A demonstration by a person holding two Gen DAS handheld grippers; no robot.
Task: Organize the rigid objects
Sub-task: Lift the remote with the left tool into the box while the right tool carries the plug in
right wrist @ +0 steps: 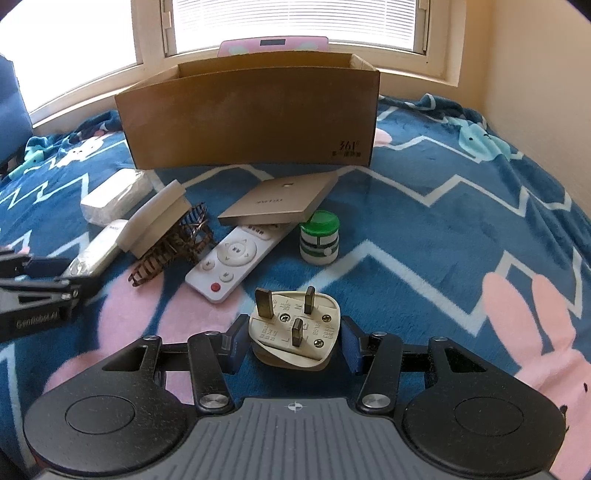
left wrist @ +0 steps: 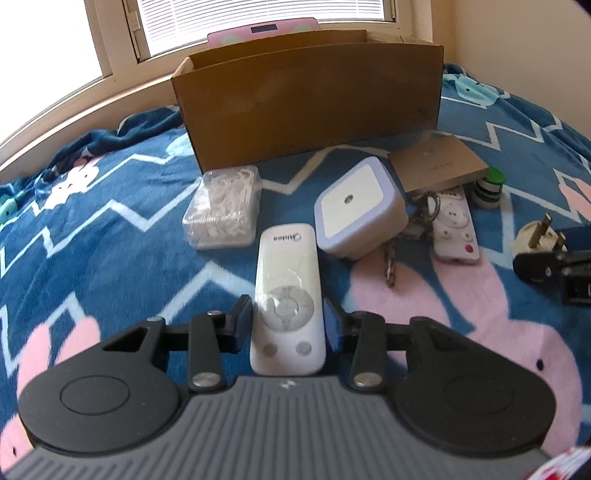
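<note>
Blue fleece blanket [left wrist: 92, 229] with pink rabbits and white zigzags carries everything.

Nearest: left gripper [left wrist: 288, 325] pinching the lower end of a long white remote with a round grey keypad [left wrist: 286, 291]; both pads are against its sides, and the remote lies flat pointing away.

Right gripper [right wrist: 291, 341] straddles a cream three-pin plug [right wrist: 293, 332] lying pins-up. Its left pad looks to be at the plug's side, with a small gap at the right pad. Can't tell if it actually clamps.

Mid-blanket cluster: white square night-light with lilac rim [left wrist: 356, 210], just beyond the held remote. Left of it is a clear plastic box of white floss picks [left wrist: 223, 206]. Right of it lie a brown claw hair clip [right wrist: 173, 243] and a slim white remote with a red button [right wrist: 236, 258], its far end tucked under a flat tan square box [right wrist: 280, 201]. A small white jar with green lid [right wrist: 319, 238] stands just right of that.

Far: open brown cardboard box [right wrist: 251, 122], near the blanket's window-side edge. Behind it a pink panel [right wrist: 273, 44] leans at the window [right wrist: 295, 22].
</note>
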